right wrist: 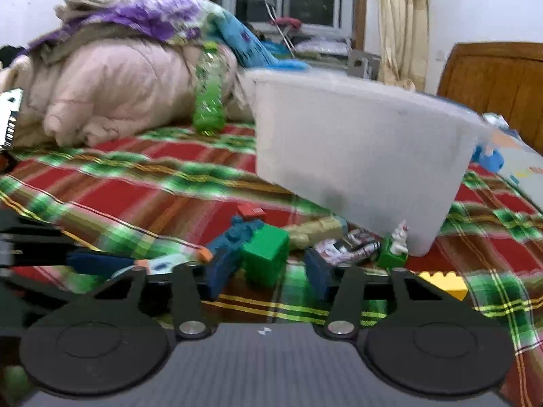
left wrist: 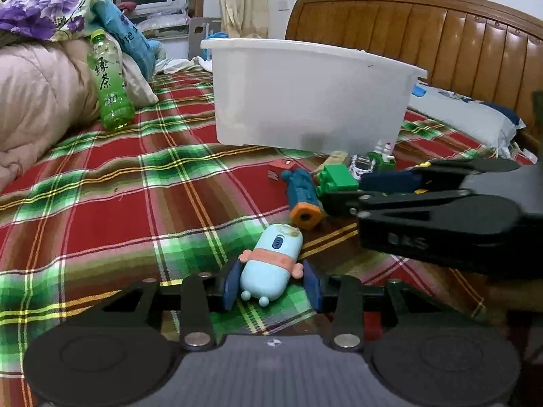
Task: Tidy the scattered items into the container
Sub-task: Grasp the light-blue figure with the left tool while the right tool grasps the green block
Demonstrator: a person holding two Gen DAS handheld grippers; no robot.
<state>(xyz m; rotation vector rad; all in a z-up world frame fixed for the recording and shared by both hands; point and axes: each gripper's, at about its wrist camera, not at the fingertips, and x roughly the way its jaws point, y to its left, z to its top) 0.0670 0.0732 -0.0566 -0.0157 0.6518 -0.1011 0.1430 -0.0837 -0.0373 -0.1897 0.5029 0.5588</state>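
On the plaid bedsheet lies a light blue capsule toy (left wrist: 271,268) with pink arms. My left gripper (left wrist: 272,286) is shut on it, its blue pads (left wrist: 231,285) against the toy's sides. My right gripper (right wrist: 268,276) is open, with a green block (right wrist: 266,254) between its fingers; the left pad is close to the block and a gap shows at the right pad. In the left wrist view the right gripper (left wrist: 342,190) reaches in from the right at the green block (left wrist: 336,176). The white plastic container (left wrist: 305,95) (right wrist: 356,156) stands just behind the toys.
Near the container lie a blue and orange toy (left wrist: 302,196), a small white toy car (left wrist: 361,164), a green figure with a white rabbit (right wrist: 395,247) and a yellow brick (right wrist: 441,283). A green tea bottle (left wrist: 110,84) leans on a pink quilt (left wrist: 34,95). A wooden headboard (left wrist: 441,34) stands behind.
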